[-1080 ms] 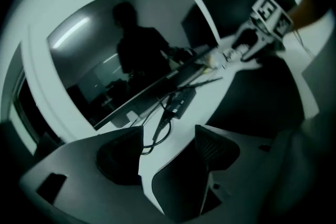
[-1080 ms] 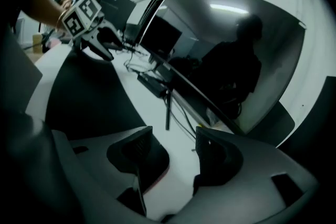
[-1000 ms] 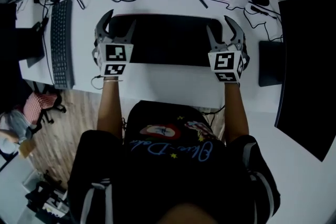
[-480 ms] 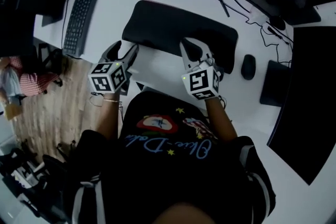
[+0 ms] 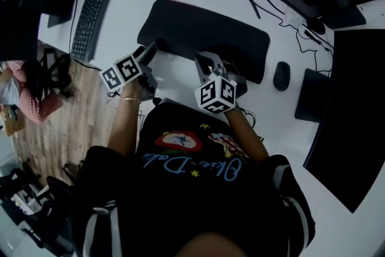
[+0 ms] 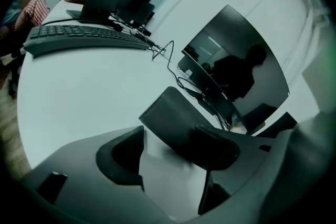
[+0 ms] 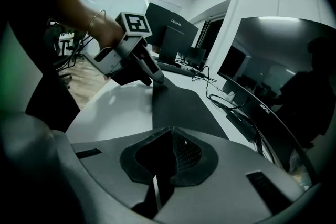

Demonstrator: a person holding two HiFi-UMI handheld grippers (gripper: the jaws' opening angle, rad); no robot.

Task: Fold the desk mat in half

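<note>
The right gripper [image 5: 204, 60] sits further left now at the flat black desk mat [image 5: 210, 30]'s near edge, just squeezed shut. Only its own view shows the left gripper [image 5: 151, 49] spread by the mat's corner.

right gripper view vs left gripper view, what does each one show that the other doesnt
Only the right gripper view: the left gripper at a corner of the desk mat, and the right gripper, jaws just closed, nothing seen between them. Only the left gripper view: its own jaws apart, the mat's corner showing between them. Both: the mat on the white table, and the curved monitor.
</note>
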